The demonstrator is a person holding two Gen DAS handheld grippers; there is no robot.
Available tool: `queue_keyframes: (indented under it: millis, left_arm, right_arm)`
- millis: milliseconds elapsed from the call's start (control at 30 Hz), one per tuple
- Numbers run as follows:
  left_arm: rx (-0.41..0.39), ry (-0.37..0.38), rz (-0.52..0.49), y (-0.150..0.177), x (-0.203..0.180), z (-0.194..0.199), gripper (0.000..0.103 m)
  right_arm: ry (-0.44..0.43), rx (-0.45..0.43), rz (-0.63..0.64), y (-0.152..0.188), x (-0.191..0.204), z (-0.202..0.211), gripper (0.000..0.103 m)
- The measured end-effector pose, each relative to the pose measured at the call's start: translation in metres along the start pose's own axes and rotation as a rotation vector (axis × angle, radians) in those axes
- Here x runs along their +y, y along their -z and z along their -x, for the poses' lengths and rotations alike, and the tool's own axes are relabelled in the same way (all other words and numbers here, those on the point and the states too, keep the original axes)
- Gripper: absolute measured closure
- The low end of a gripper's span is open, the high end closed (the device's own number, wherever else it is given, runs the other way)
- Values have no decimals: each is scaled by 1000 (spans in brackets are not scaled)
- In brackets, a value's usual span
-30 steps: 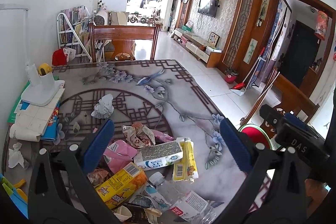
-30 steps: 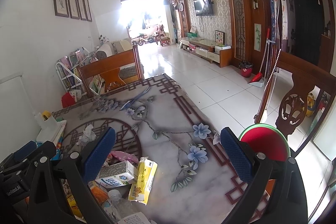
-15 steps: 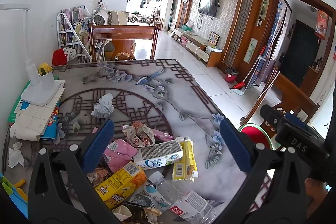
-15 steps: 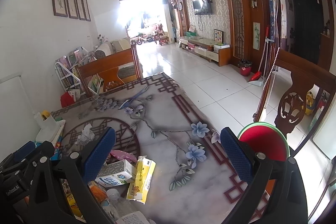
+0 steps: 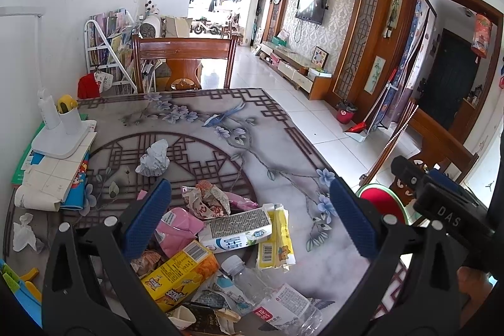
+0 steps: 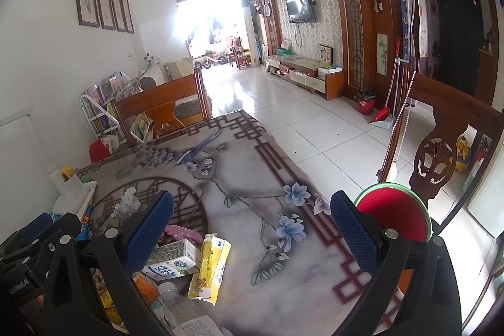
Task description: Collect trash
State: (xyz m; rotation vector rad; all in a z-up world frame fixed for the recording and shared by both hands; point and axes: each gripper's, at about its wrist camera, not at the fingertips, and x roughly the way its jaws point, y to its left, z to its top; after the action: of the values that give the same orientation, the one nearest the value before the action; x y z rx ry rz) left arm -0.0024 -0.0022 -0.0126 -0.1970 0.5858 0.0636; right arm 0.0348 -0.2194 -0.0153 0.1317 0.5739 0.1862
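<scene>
A heap of trash lies on the near part of the patterned table (image 5: pixel 220 128): a white milk carton (image 5: pixel 236 230), a yellow tissue pack (image 5: pixel 277 241), a yellow-orange juice box (image 5: pixel 179 273), a clear plastic bottle (image 5: pixel 261 288), pink wrappers (image 5: pixel 179 225) and a crumpled white paper (image 5: pixel 154 158) farther back. My left gripper (image 5: pixel 249 219) is open above the heap. My right gripper (image 6: pixel 252 229) is open over the table to the right of the carton (image 6: pixel 171 262) and the tissue pack (image 6: pixel 209 266). Neither holds anything.
A red bin with a green rim (image 6: pixel 393 213) stands beside the table's right edge, next to a carved wooden chair (image 6: pixel 438 159). A white stand on books (image 5: pixel 60 137) and a tissue (image 5: pixel 22 232) sit at the table's left. Another chair (image 5: pixel 186 65) stands at the far end.
Both grippers stay open and almost still. The right wrist view has shifted slightly; nothing was picked up or moved.
</scene>
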Motion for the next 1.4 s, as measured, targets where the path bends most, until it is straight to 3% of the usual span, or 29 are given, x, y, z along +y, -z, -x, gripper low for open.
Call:
queue_keyframes:
  millis: [533, 667, 800, 900, 1000, 1100, 1200, 1300, 1333, 1400]
  left_arm:
    - [12, -1, -5, 1, -6, 3, 4]
    - [12, -46, -14, 1, -4, 4, 4]
    - [44, -9, -29, 4, 16, 5, 4]
    - [80, -13, -66, 14, 35, 4, 4]
    - [122, -87, -82, 33, 64, 6, 4]
    - [233, -69, -85, 53, 94, 5, 4]
    - [385, 19, -59, 76, 116, 0, 6]
    - [506, 68, -39, 101, 119, -13, 27]
    - [532, 74, -40, 108, 115, -17, 35]
    - [573, 90, -45, 122, 109, -25, 40]
  right_arm:
    - [7, 10, -9, 3, -6, 6, 7]
    - [7, 17, -2, 4, -5, 5, 7]
    - [-41, 51, 44, 8, 0, -3, 7]
    - [-110, 135, 101, 18, 6, -15, 7]
    - [-211, 251, 156, 35, 13, -29, 7]
    - [-296, 401, 189, 57, 23, -44, 7]
    - [-367, 573, 179, 83, 30, -61, 7]
    - [-389, 644, 202, 104, 39, -70, 9]
    - [-387, 661, 222, 110, 43, -72, 16]
    - [-398, 689, 243, 118, 48, -74, 24]
